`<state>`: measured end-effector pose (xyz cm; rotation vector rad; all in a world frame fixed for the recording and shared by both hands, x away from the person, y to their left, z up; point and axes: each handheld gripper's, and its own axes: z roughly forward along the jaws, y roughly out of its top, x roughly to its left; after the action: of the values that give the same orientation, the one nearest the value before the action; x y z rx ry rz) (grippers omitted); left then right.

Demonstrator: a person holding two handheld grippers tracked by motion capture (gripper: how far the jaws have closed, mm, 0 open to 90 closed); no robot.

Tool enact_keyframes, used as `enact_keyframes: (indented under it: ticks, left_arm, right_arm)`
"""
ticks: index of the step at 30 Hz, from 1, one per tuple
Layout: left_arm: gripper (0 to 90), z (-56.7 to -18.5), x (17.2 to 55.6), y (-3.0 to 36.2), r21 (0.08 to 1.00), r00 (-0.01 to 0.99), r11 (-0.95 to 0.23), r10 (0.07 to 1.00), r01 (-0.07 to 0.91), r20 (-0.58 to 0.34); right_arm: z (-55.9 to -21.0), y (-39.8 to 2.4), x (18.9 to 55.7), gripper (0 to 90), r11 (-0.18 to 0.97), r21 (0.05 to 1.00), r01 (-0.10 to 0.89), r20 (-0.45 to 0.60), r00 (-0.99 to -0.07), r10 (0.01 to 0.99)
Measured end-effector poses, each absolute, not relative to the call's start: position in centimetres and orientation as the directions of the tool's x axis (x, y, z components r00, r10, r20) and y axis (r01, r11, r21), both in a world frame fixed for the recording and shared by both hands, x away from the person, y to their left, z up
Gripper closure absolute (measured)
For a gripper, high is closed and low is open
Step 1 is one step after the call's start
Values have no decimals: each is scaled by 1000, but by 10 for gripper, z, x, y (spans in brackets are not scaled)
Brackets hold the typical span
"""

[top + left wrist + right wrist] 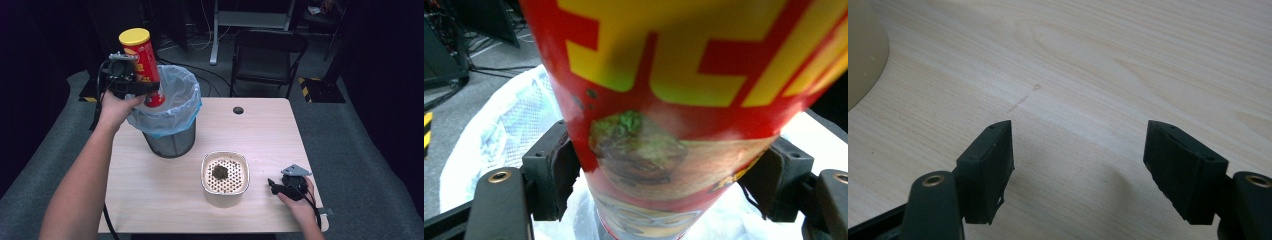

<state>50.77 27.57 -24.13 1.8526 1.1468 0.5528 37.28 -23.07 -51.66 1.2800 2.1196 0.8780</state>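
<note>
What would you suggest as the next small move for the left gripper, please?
Probably lower the chip can a little further into the lined bin, then open. The left gripper holds it tilted above the bag's mouth, base just inside the rim.

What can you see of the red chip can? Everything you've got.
The chip can is a tall red tube with a yellow lid on top and large yellow lettering plus a food picture on its side; the wall looks like printed cardboard. It is held off the table, tilted slightly, its lower end dipping into the mouth of the bag-lined mesh bin. The left gripper clamps it low on the body, one jaw on each side. Its lid is on; the bottom end is hidden.
</note>
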Motion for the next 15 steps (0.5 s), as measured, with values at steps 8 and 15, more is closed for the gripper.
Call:
enact_keyframes:
  ticks: [8,15]
  left_arm:
    - [242,-255,523,278,822,460,-215,886,528,-64]
    - [238,-262,531,279,790,468,-240,881,564,-66]
  right_arm:
    - [-518,-229,374,276,343,744,573,-92,-422,902]
    - [-518,-230,374,276,351,740,574,-92,-431,898]
